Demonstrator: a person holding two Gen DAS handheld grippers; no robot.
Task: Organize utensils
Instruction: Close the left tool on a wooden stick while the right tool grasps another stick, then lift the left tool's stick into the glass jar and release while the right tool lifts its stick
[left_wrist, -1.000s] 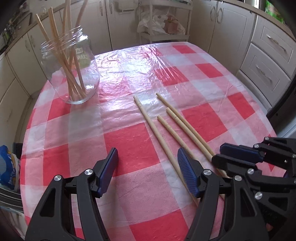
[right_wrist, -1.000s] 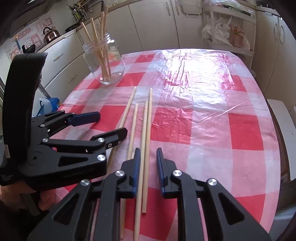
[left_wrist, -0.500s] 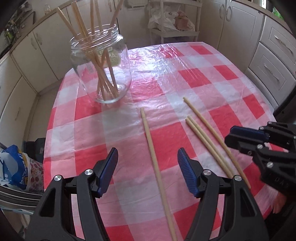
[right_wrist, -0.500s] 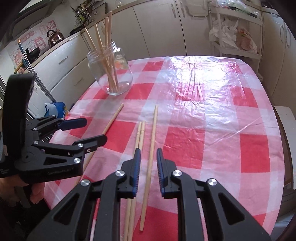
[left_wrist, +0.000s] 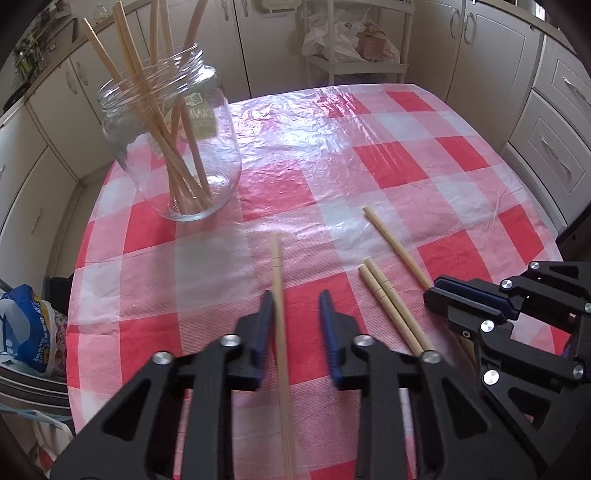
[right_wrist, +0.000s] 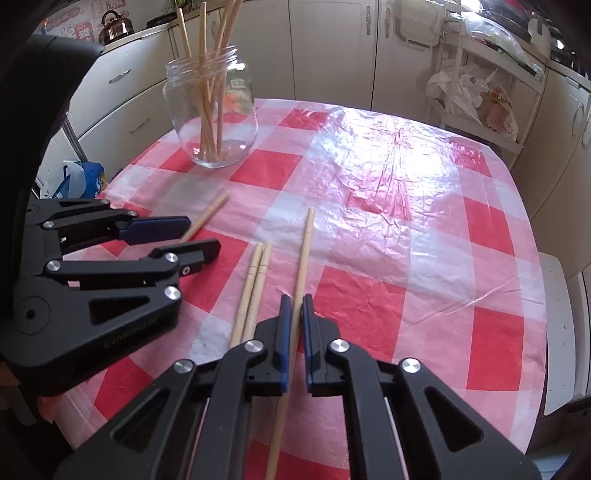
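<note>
One chopstick (left_wrist: 279, 314) is straddled by the left gripper (left_wrist: 295, 325), not squeezed. Another chopstick (right_wrist: 301, 266) is framed by the right gripper (right_wrist: 295, 332), nearly clenched. A chopstick pair (right_wrist: 255, 284) is seen between; the glass jar (left_wrist: 173, 147) is set far left on the bench (left_wrist: 369, 155).

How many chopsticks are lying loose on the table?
4. One runs between the left gripper's pads, one between the right gripper's pads, and a touching pair lies between them. More stand in the jar, not counted.

Red-and-white checked plastic tablecloth (left_wrist: 388, 162) on table — cream kitchen cabinets (left_wrist: 491, 55) behind, white shelf rack with plastic bags (left_wrist: 354, 40) far right, steel kettle (right_wrist: 117, 26) far left, blue printed bag (left_wrist: 26, 328) near left.
</note>
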